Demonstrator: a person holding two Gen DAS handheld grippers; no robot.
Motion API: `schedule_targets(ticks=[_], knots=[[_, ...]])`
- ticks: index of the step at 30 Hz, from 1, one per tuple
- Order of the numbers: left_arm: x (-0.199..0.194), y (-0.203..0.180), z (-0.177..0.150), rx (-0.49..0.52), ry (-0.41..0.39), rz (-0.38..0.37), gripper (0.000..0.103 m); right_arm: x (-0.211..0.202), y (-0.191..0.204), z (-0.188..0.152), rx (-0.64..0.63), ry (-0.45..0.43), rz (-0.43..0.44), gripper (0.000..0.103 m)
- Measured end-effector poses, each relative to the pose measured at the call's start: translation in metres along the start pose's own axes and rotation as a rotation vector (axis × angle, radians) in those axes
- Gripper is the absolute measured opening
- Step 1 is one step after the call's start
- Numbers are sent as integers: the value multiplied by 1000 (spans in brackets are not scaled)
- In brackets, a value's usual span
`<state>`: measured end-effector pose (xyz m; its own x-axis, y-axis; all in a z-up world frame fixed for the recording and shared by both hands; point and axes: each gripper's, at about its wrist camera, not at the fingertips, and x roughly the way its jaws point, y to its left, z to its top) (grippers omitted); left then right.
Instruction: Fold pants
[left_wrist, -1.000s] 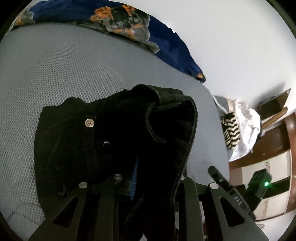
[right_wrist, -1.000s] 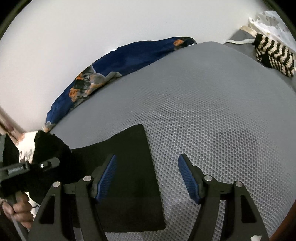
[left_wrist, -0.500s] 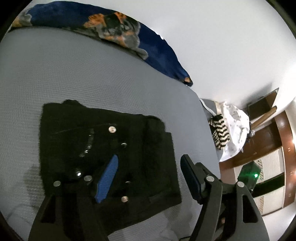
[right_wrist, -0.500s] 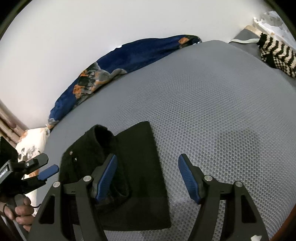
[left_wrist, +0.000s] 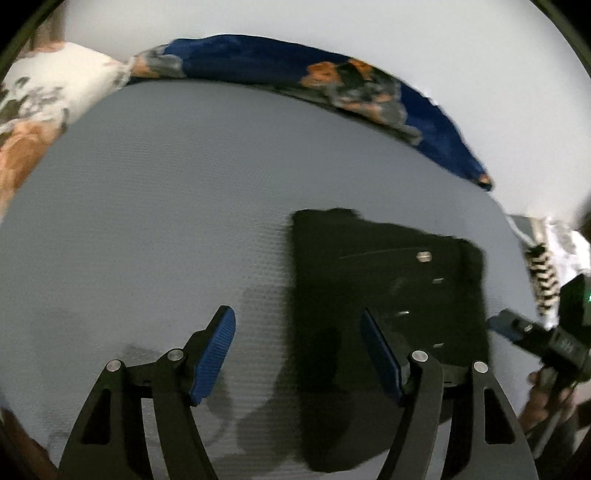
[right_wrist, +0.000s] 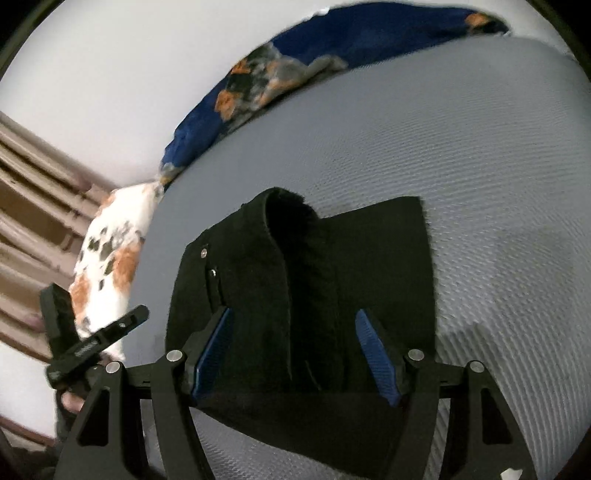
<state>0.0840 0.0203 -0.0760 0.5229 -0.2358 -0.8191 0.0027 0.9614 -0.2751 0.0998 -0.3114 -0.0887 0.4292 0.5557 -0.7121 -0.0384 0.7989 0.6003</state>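
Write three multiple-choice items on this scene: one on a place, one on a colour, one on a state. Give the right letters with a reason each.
1. Where do the pants lie?
A. on the grey mattress
B. on a chair
C. on the floor

2. What colour are the pants?
A. red
B. black
C. white

3. How does the left hand-held gripper stand?
A. shut on the pants
B. shut on nothing
C. open

Answers:
1. A: grey textured mattress surrounds the pants in both views.
2. B: the fabric is black, with small metal studs.
3. C: its blue pads stand wide apart with nothing between them.
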Motion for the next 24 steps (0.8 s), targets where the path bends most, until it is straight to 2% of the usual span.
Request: schedule_targets(ticks=[4,8,14,16,18,22,24], knots=[[2,13,-6,-17,0,41,70,20,-8,14,4,64,34,66],[6,19,-6,-39,1,30,70,33,-12,21,-13,98,47,66],[9,24,-9,-59,15,12,70,45,-14,31,-42,108,130,66],[10,26,-8,-71,23,12,70,50,-15,37,-37,109,163,62],[11,27,-8,-78,32,13,70,57,-13,43,-37,122,193,54],[14,27,-7,-91,50,8,70,69,-9,52,-41,139,235,48],[16,27,-7,-96,59,5,70,73,-8,54,-27,143,243,38]])
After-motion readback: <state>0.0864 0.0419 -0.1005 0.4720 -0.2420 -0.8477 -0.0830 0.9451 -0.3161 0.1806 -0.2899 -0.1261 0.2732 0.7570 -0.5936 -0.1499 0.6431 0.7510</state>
